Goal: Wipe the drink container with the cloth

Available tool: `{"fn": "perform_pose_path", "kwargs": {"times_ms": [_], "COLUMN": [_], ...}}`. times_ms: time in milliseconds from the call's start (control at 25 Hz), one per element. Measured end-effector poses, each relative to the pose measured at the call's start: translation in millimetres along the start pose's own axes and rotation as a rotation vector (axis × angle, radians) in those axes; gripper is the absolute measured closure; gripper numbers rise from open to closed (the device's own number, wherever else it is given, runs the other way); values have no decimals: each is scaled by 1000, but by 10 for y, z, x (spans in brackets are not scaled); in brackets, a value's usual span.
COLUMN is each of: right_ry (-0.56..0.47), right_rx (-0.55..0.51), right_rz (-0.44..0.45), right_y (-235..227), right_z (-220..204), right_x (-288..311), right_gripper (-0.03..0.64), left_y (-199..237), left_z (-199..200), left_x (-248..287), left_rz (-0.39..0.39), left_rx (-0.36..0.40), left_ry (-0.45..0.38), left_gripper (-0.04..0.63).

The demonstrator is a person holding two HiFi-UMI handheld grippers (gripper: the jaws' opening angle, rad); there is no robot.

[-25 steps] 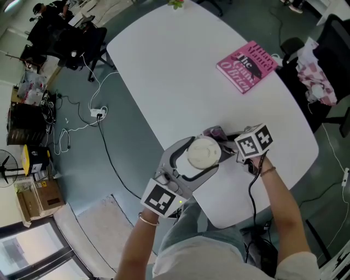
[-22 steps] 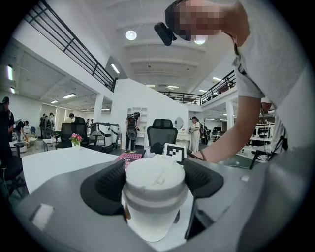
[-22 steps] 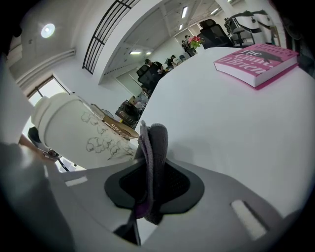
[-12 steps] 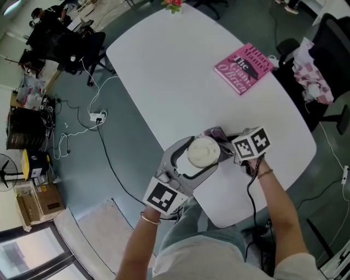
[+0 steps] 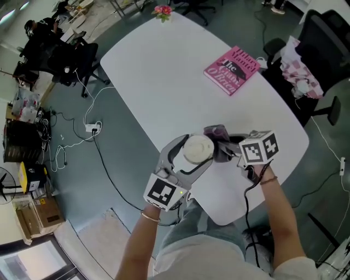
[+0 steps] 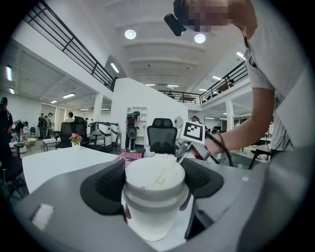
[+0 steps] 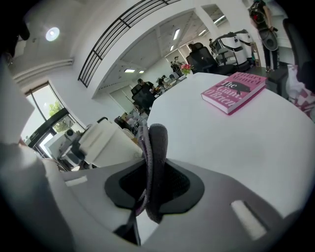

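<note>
A white lidded drink cup (image 5: 197, 149) (image 6: 154, 194) is held upright above the near part of the white table (image 5: 164, 71), my left gripper (image 5: 191, 153) (image 6: 155, 179) shut on its sides. A grey-purple cloth (image 5: 219, 143) (image 7: 153, 167) is pinched in my right gripper (image 5: 232, 149) (image 7: 152, 182), which is shut on it. The cloth lies against the cup's right side in the head view. In the right gripper view the cup (image 7: 110, 140) sits just left of the cloth.
A pink book (image 5: 231, 62) (image 7: 234, 91) lies on the table's far right. A small pink flower pot (image 5: 162, 11) stands at the far edge. Black office chairs (image 5: 322, 38) with a patterned cloth stand to the right. Cables and a power strip (image 5: 93, 128) lie on the floor left.
Both grippers, with cup and cloth, have stayed together; the right gripper has shifted slightly right and the cloth has moved a little along the cup's side. The head view has tilted.
</note>
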State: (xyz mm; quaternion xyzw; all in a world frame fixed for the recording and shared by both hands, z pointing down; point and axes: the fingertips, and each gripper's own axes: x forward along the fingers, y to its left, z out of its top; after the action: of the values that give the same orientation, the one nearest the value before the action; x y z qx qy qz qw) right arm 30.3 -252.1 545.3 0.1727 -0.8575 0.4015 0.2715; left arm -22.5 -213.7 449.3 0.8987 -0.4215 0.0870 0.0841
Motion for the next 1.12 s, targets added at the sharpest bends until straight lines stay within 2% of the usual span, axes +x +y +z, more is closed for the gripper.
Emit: {"fn": "perform_pose_path", "kwargs": {"times_ms": [160,320,560,840,1120], "right_ry": [-114,-225,-384,-581,-696], "right_rx": [45,104,203,334,446], "right_rz": [-30,-58,-67,-83,-134], "right_y": [133,286,617,858,916], "right_z": [66,34,-92,-190,-345], "right_x": [-277,-562,-876,-1033,-1011], "right_gripper": [548,548,548,548,548], "left_y": [1,7,21,43,17], "left_z": [-2,9,24,42,39], "left_x": [3,26,17,34,42], "left_rz": [-5,-18,-19,-24,-23], "left_rx": [12,58,61,59,58], "left_ry": [-3,-25,-26,-4,23], "left_gripper": [225,225,225,225,225]}}
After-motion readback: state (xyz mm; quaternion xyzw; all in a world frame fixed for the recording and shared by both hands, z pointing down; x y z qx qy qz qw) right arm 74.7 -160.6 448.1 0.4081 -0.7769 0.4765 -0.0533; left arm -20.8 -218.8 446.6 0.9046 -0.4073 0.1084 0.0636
